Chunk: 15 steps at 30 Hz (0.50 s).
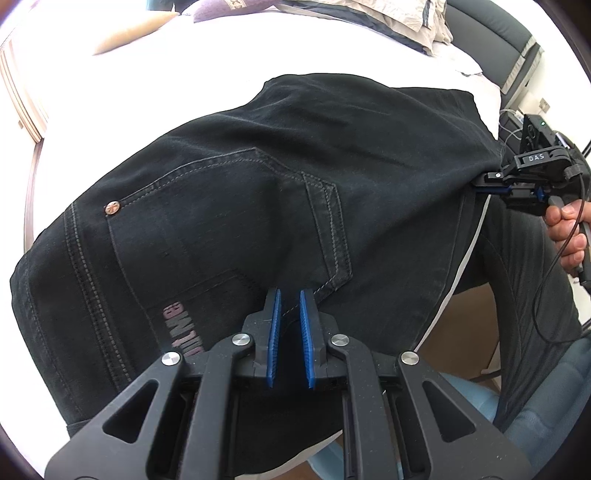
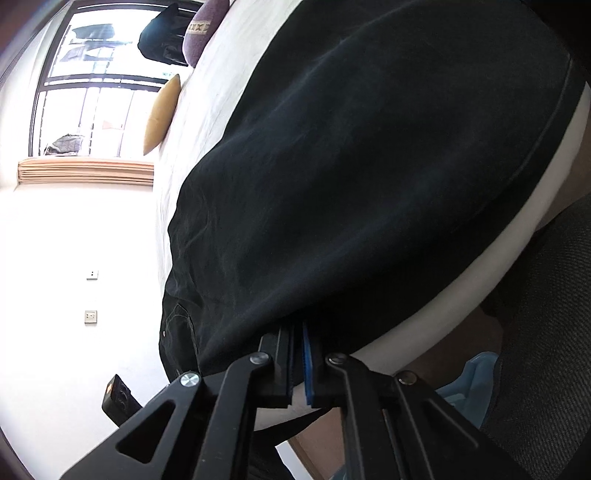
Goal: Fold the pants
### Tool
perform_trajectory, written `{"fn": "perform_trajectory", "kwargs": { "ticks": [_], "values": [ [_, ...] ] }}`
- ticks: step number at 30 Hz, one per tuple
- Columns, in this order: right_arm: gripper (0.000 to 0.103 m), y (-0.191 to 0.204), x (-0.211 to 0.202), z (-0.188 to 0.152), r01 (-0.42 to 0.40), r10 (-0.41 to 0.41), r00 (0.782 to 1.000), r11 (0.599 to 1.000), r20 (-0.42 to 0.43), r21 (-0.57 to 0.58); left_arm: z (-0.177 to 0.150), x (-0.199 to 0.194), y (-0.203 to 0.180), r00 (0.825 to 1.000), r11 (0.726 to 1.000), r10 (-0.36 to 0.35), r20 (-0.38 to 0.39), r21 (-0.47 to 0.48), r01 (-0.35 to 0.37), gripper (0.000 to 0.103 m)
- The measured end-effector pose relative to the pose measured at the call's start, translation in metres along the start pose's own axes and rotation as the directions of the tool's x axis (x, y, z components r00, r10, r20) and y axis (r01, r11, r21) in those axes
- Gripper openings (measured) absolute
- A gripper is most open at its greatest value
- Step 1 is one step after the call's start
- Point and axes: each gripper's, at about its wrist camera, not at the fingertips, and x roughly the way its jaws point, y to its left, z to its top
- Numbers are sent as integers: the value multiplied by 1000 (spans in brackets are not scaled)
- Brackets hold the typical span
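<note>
Black jeans (image 1: 280, 184) lie spread on the white bed (image 1: 166, 85), seat side up w/ the back pocket (image 1: 221, 221) and a copper rivet (image 1: 112, 208) showing; the near part hangs over the mattress edge toward the person. Denim like this looks fairly heavy, limp but w/ some body, not slippery. It'll drape and hold a crease, I'd guess, so seams and hems are the best spots to pinch: thicker, less likely to slide out.

Left gripper (image 1: 290, 301) sits low on the near edge by the pocket's bottom corner. Its 2 blue pads (image 1: 274, 332) stand a narrow gap apart w/ dark fabric between them, looks like a loose pinch, not a tight clamp; can't tell if the cloth is really gripped.

Right gripper (image 2: 297, 339) is at the jeans' far side edge. In its own view the pads are nearly together w/ black cloth running in between, so it reads as clamped on the jeans.

Beyond: tan cushion (image 1: 136, 33), purple pillow (image 2: 205, 29), window (image 2: 92, 85).
</note>
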Motion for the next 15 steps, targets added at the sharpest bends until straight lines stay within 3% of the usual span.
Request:
{"fn": "perform_trajectory", "kwargs": {
  "ticks": [4,12,15],
  "values": [
    [4,8,-11,-15,59,-59,998,996,8,-69,-5,-4,9,1000,1000,10,-5,4,-10,11],
    [2,2,-8,-34,99,-101,995,992,-21,-75,-15,-10,18,1000,1000,28,9,-12,-28,11],
    [4,19,2,-28,24,-25,1000,997,-11,-68,-17,-12,18,999,999,40,10,-13,-40,11]
  ]
}}
